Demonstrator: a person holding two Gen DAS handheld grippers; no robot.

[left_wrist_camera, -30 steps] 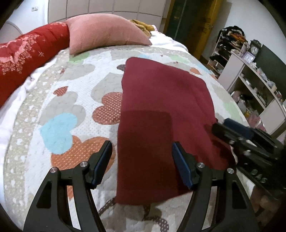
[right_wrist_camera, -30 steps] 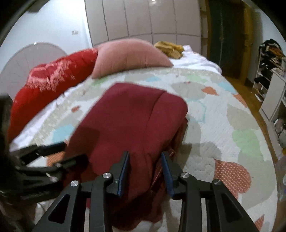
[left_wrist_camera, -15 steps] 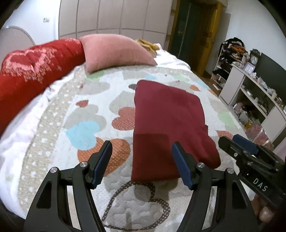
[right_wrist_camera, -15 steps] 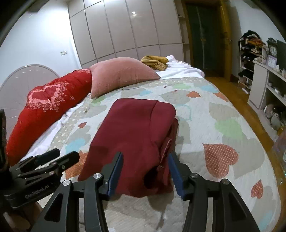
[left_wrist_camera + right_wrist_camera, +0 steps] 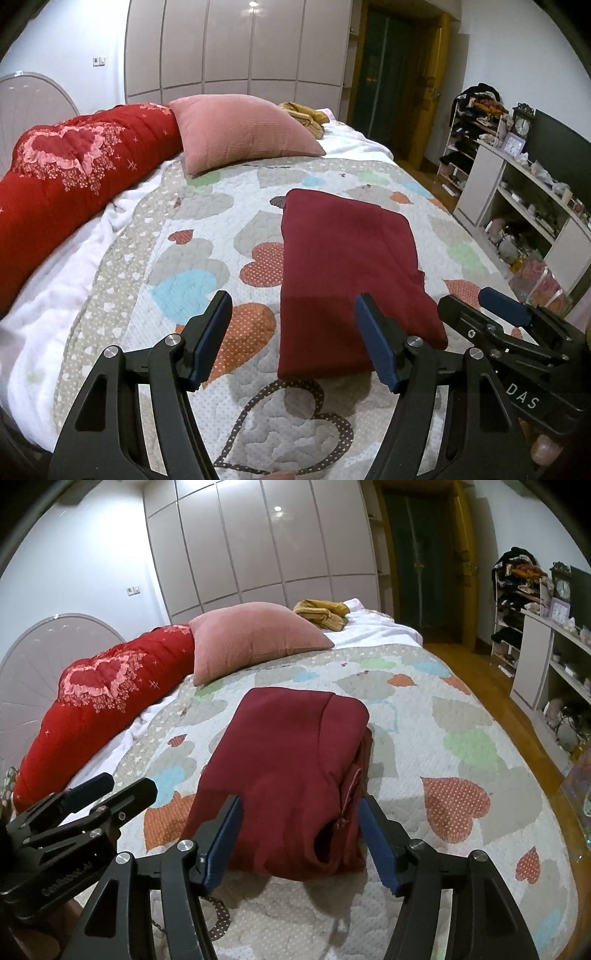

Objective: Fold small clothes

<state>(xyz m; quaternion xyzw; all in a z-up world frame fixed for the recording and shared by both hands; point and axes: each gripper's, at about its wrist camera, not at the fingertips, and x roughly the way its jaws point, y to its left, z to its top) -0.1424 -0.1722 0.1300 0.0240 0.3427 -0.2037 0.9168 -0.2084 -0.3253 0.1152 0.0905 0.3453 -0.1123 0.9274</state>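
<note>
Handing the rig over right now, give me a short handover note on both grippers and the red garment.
Left gripper: open, empty, held above the quilt at the garment's near left corner.
Right gripper: open, empty, at the garment's near right edge.
Dark red garment: lies folded into a compact rectangle on the quilt, not held by either gripper.
Done: the fold looks complete, though the right edge shows loose layers and a pocket of fabric.
Left: perhaps tidy that right edge. A yellow garment sits at the far end of the bed and may be next.
</note>
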